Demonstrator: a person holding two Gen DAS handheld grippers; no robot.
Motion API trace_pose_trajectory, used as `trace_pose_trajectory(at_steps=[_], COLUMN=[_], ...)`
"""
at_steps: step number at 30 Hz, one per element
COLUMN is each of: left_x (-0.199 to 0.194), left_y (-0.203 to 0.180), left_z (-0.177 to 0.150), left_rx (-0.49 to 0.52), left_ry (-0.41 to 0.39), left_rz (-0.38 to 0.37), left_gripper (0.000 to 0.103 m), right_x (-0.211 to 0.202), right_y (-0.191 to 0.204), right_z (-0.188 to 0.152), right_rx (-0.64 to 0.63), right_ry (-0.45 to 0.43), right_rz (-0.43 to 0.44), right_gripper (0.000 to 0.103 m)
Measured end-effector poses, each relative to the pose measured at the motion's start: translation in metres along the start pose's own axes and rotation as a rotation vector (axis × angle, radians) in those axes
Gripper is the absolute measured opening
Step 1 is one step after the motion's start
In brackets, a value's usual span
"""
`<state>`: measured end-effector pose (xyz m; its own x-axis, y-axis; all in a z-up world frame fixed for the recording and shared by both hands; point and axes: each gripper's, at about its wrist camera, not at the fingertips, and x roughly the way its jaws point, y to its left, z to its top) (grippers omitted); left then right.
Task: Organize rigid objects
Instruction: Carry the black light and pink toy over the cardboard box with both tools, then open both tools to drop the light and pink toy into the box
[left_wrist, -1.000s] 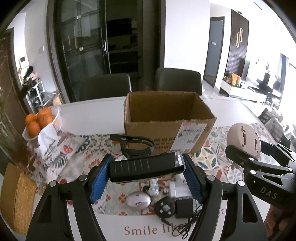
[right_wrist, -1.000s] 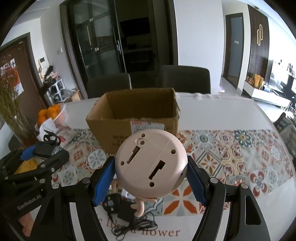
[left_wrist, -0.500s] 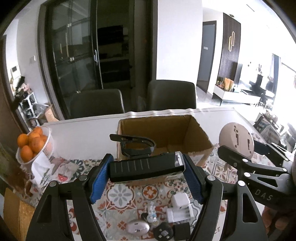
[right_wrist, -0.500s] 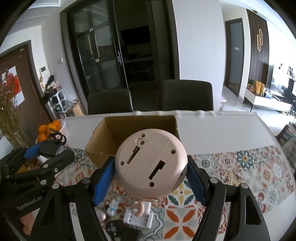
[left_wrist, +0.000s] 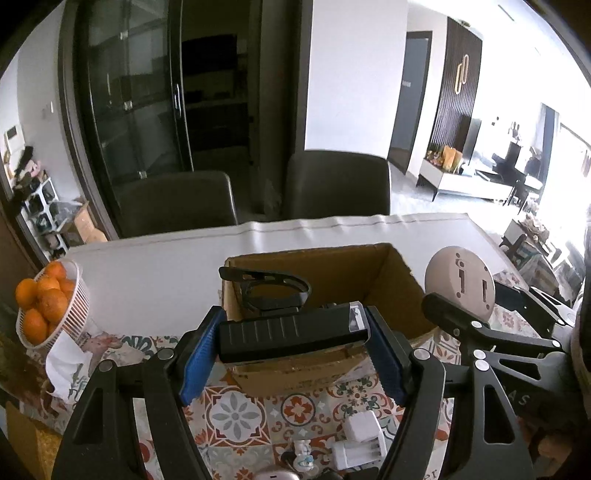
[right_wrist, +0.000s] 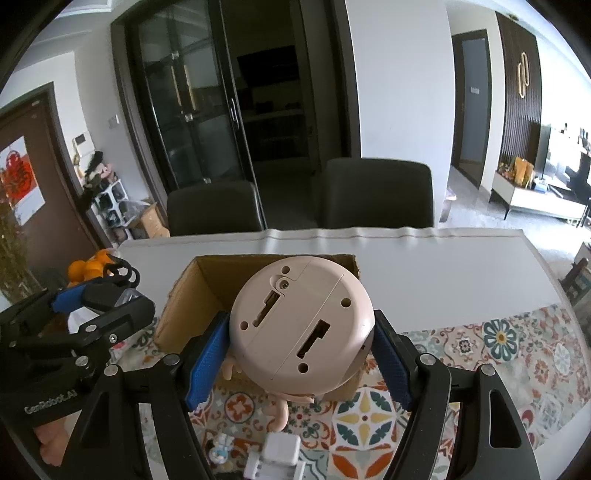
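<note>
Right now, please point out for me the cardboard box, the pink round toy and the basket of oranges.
cardboard box (left_wrist: 402, 291): left wrist view, inner right wall.
pink round toy (right_wrist: 301, 325): right wrist view, flat underside.
basket of oranges (left_wrist: 72, 314): left wrist view, white ribbed side.

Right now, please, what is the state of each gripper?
Left gripper: closed on the black flashlight, held crosswise between its fingers.
Right gripper: closed on the round pink toy, flat base facing the camera.
</note>
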<state>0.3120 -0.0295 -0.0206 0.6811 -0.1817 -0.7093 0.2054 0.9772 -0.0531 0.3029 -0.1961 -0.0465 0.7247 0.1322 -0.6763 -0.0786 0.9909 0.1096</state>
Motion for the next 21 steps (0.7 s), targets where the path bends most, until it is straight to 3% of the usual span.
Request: trace_pose_trajectory(at_steps=[15,21], left_x=[0.078,0.088], left_y=[0.005,0.008], left_z=[0.01,0.008], left_rx=[0.026,0.028], left_ry=[0.188,0.208], left_rz=[0.021,0.045], left_gripper=[0.074,0.075], right_x=[0.085,0.1], right_y=[-0.016,-0.02], right_z=[0.007,0.001], right_rx=[0.03,0.027], right_ry=[0.191,0.241], right_rz=[0.005,0.009], right_gripper=[0.074,0.074])
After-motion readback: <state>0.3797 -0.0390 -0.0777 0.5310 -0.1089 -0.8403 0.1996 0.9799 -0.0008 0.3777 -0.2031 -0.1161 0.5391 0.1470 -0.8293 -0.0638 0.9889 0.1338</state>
